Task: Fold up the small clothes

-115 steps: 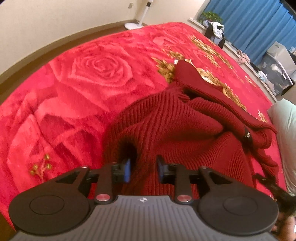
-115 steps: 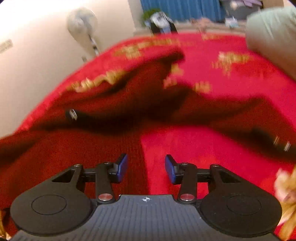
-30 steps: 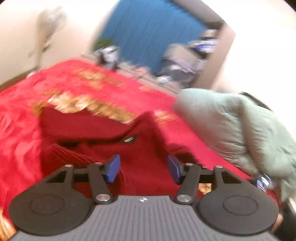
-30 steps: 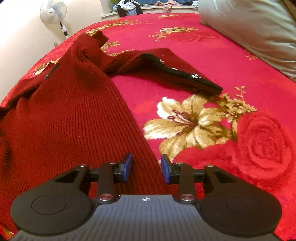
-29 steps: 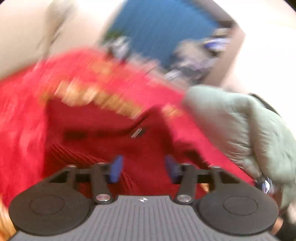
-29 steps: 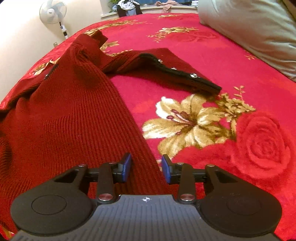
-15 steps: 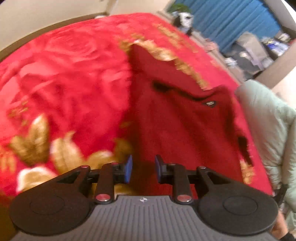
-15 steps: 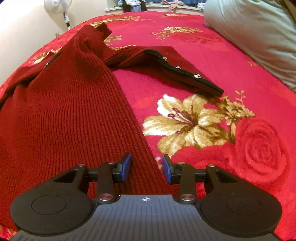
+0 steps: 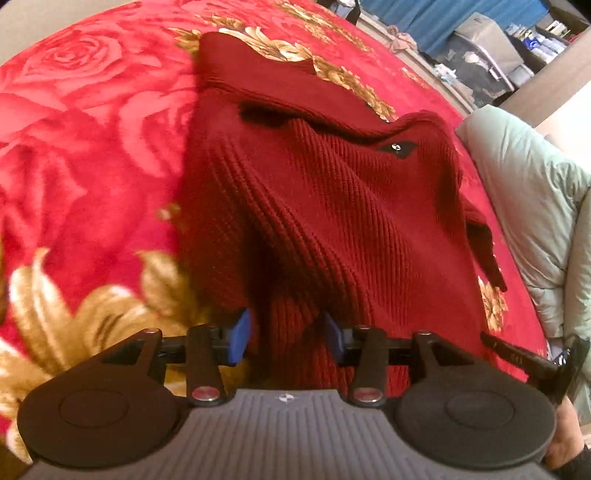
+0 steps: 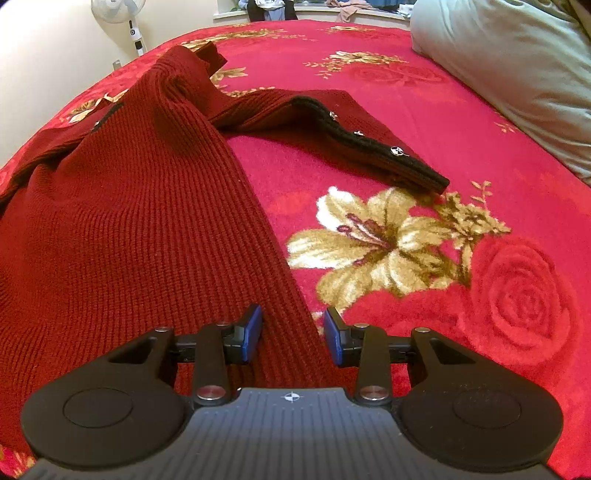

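A dark red ribbed knit cardigan (image 9: 332, 206) lies spread on a red floral bedspread (image 9: 92, 147). My left gripper (image 9: 287, 338) is low over its near edge. Bunched knit rises between the blue pads, the jaws are opening, and I see no firm pinch. In the right wrist view the cardigan (image 10: 129, 221) fills the left half, and its black button band (image 10: 369, 144) stretches away to the right. My right gripper (image 10: 293, 334) stands open over the cardigan's right edge. The edge runs between the fingers, with a strip of bedspread showing beside the right pad.
A pale green quilted pillow (image 10: 509, 66) lies along the bed's right side and also shows in the left wrist view (image 9: 528, 192). A white fan (image 10: 118, 11) stands by the far wall. Clutter sits under the blue curtain (image 9: 480, 37). A hand (image 9: 561, 439) shows at the lower right.
The left view swung from the curtain and pillow down onto the cardigan and came closer. Its jaws narrowed, then widened again around the knit. The right gripper has barely moved.
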Demonstrator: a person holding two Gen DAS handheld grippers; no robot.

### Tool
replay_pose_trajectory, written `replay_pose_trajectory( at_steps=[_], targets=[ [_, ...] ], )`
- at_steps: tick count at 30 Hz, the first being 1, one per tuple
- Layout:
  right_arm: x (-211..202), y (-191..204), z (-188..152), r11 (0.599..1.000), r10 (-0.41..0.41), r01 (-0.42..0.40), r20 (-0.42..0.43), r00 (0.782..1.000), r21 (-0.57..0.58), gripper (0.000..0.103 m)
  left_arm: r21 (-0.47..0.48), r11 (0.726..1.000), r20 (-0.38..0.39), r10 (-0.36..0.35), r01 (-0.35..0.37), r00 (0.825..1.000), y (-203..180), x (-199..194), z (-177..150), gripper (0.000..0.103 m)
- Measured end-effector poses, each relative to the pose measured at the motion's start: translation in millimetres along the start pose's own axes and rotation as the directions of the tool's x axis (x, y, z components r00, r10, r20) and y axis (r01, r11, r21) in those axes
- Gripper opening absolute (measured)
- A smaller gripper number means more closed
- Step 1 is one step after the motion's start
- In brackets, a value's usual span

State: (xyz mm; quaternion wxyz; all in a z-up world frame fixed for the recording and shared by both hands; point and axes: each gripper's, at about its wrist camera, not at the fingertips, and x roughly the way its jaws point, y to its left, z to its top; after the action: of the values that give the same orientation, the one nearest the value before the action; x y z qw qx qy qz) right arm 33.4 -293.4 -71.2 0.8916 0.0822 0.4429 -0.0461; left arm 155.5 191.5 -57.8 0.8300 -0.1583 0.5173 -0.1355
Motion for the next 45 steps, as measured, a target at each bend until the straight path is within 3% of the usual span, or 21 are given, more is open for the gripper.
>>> replay_pose_trajectory(
  at_steps=[5, 10, 14, 15, 18, 21, 24, 27, 29, 30, 32, 34, 36, 38, 43, 45],
  targets=[
    [-1.7, -0.7, -2.2, 1.000, 0.012, -0.012, -0.001, 1.000, 0.006, 0.039, 0.005, 0.998, -0.016, 0.060, -0.060, 0.998, -15.8, 20.1, 2.9, 0.047],
    [-0.5, 1.8, -4.5, 1.000, 0.012, -0.012, 0.002, 1.000, -0.004, 0.038, 0.051, 0.995, -0.010, 0.086, -0.085, 0.996, -23.1, 23.7, 0.0, 0.026],
    [-2.5, 4.6, -5.5, 0.999, 0.032, -0.031, 0.018, 0.999, -0.021, 0.017, 0.064, 0.995, 0.027, 0.073, -0.074, 0.997, -18.1, 10.6, -4.8, 0.012],
    [-4.1, 3.7, -5.5, 0.999, 0.034, -0.033, 0.027, 0.999, -0.019, 0.009, 0.068, 0.995, 0.042, 0.065, -0.068, 0.997, -16.3, 1.6, -6.9, 0.012],
    [-19.3, -15.7, 0.1, 0.990, 0.097, -0.104, 0.077, 0.992, 0.093, 0.006, 0.068, 0.997, 0.103, 0.027, -0.034, 0.994, -9.9, -43.2, -14.3, 0.010],
    [-55.0, -43.3, 10.9, 0.949, 0.192, -0.228, 0.172, 0.966, 0.218, 0.005, 0.093, 0.995, 0.171, 0.027, -0.044, 0.985, -7.4, -104.2, -26.5, 0.009],
    [-98.5, -59.1, 18.2, 0.905, 0.267, -0.332, 0.251, 0.930, 0.267, 0.004, 0.121, 0.991, 0.225, 0.031, -0.060, 0.974, -5.4, -164.9, -36.2, 0.008],
    [-141.1, -69.2, 17.1, 0.891, 0.257, -0.352, 0.321, 0.911, 0.287, 0.004, 0.105, 0.992, 0.248, 0.037, -0.065, 0.968, 0.9, -204.7, -43.7, 0.009],
    [-149.5, -75.3, 13.3, 0.877, 0.233, -0.349, 0.343, 0.910, 0.331, 0.005, 0.095, 0.993, 0.229, 0.053, -0.076, 0.972, 8.0, -205.6, -48.2, 0.014],
    [-143.3, -75.9, 11.8, 0.880, 0.210, -0.323, 0.325, 0.922, 0.348, 0.006, 0.089, 0.990, 0.198, 0.088, -0.107, 0.976, 12.8, -195.4, -50.0, 0.017],
    [-114.6, -69.4, 9.9, 0.920, 0.152, -0.216, 0.209, 0.966, 0.327, 0.009, 0.067, 0.981, 0.139, 0.173, -0.184, 0.975, 23.6, -173.7, -53.3, 0.016],
    [-89.2, -67.4, 4.9, 0.937, 0.068, -0.100, 0.105, 0.992, 0.336, 0.018, 0.052, 0.976, 0.106, 0.203, -0.210, 0.973, 30.3, -157.1, -57.6, 0.021],
    [-72.4, -68.6, -0.5, 0.936, 0.072, -0.093, 0.074, 0.995, 0.338, 0.037, 0.020, 0.984, 0.081, 0.172, -0.174, 0.982, 34.4, -145.9, -60.5, 0.036],
    [-56.0, -65.3, -3.2, 0.946, 0.082, -0.089, 0.034, 0.996, 0.312, 0.048, 0.010, 0.991, 0.052, 0.134, -0.135, 0.990, 34.6, -129.6, -64.0, 0.050],
    [-17.8, -44.2, -11.7, 0.980, 0.057, -0.042, -0.075, 0.996, 0.192, 0.049, -0.013, 0.992, -0.029, 0.127, -0.127, 0.992, 39.8, -75.0, -73.7, 0.055],
    [-8.1, -33.5, -14.2, 0.992, 0.027, -0.015, -0.093, 0.995, 0.122, 0.043, -0.005, 0.991, -0.061, 0.135, -0.135, 0.989, 42.0, -55.0, -76.9, 0.048]
  ],
)
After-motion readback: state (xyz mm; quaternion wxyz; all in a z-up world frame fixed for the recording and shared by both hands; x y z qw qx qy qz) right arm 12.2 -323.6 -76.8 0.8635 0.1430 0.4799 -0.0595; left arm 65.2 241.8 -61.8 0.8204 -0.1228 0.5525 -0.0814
